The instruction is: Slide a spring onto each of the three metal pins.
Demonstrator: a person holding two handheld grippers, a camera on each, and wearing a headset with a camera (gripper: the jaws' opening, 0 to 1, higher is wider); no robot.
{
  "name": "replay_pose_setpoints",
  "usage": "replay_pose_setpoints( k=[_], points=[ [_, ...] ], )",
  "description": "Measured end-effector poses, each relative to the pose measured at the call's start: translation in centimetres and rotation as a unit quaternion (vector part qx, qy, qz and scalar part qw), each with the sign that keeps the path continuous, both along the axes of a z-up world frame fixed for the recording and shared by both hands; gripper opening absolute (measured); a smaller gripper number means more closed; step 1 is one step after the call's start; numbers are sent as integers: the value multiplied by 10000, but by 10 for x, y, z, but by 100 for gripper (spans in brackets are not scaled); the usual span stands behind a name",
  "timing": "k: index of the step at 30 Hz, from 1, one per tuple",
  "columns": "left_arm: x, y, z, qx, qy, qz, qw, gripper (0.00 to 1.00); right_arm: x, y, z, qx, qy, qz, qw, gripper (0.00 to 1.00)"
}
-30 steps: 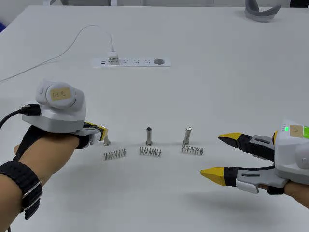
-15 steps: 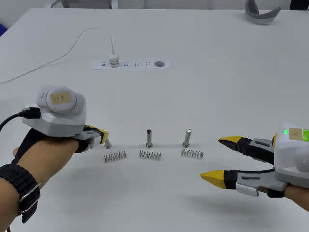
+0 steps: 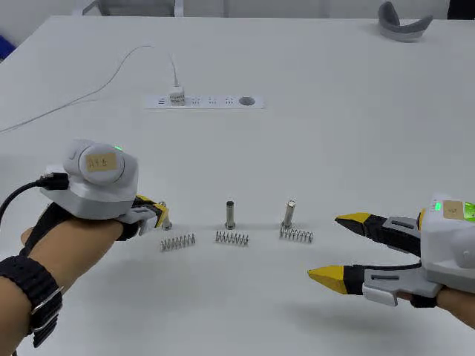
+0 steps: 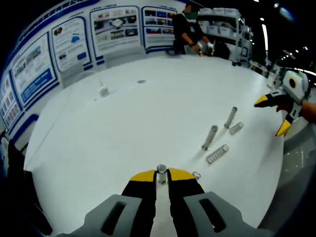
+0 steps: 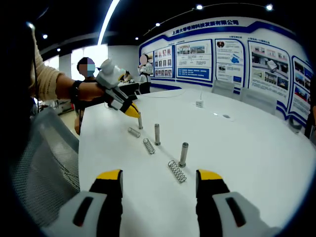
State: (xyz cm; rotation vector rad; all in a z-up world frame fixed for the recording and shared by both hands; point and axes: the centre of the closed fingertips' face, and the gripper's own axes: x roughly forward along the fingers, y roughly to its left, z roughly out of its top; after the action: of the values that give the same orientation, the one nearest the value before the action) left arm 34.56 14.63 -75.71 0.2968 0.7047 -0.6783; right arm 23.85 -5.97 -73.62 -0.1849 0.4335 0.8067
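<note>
3 springs, none on a pin yet: left spring (image 3: pixel 177 242), mid spring (image 3: pixel 231 238), right spring (image 3: pixel 296 235). Each lies flat on the white table (image 3: pixel 356 133), just in front of its own pin. They look light, thin-wired and squashy, and would prob. roll or ping off if pinched hard. Best taken gently across the coils near one end, bore left free. Pins stand upright, stiff metal: left pin (image 4: pixel 161 170), mid pin (image 3: pixel 230 214), right pin (image 3: pixel 289 213). Left gripper (image 4: pixel 161 176) jaws are narrow, clamped on left pin. Right gripper (image 3: pixel 323 247) jaws are wide & empty, near right spring but not touching.
</note>
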Motion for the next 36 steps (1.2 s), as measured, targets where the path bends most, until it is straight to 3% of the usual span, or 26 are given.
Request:
replay_pose_setpoints(
  k=[14,24,36],
  points=[
    [-6,1,4,-38,-80,-62,9999,12,1,0,-1,-1,23,2,10000,61],
    [-17,1,3,-106,-82,-211,9997,14,1,-1,-2,-2,35,-13,10000,61],
    [-36,1,-12,-9,-229,-840,9962,18,2,-1,-2,-21,34,-32,10000,61]
  ],
)
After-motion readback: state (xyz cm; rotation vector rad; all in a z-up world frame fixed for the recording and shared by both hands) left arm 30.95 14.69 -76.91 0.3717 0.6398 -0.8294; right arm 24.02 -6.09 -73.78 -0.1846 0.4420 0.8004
